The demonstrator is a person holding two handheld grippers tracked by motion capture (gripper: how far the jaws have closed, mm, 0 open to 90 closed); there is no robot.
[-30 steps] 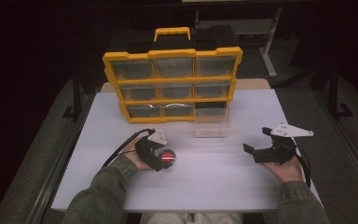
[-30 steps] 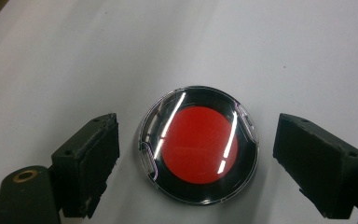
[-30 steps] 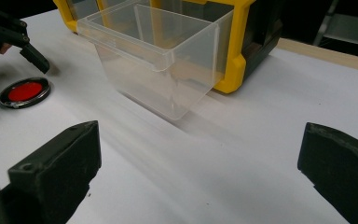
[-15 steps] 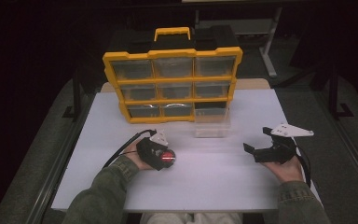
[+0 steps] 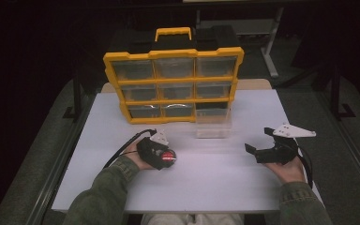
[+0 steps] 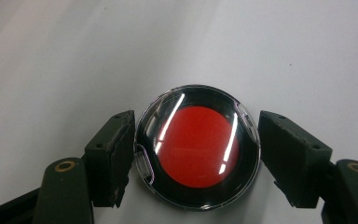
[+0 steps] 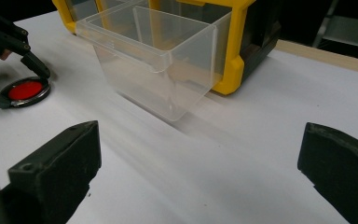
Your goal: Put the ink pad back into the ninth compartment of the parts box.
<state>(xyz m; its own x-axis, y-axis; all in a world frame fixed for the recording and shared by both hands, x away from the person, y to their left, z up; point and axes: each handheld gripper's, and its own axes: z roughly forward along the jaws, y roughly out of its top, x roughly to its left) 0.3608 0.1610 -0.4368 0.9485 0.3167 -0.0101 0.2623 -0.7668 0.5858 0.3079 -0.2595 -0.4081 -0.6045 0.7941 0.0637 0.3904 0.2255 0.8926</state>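
- red disc (image 6: 197,148) sits between the left gripper (image 6: 196,154) pads, which have just closed to grip it for lifting.
- right gripper (image 7: 200,172) gapes empty, facing the drawer (image 7: 156,56).

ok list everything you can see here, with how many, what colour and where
round case: one, clear lid over a red disc in a black rim, flat on the table, front left, between the left gripper's jaws
drawer organiser: one, yellow frame with clear drawers and a yellow handle, upright at the back of the table
pulled-out drawer: one, clear plastic, empty, sticking out of the organiser's bottom right slot onto the table
table: one, white top
left gripper: one, black, jaws just closed onto the round case's sides
right gripper: one, black with a grey plate, jaws open, front right, nothing between them
person's forearms: two, green sleeves, entering from the bottom edge
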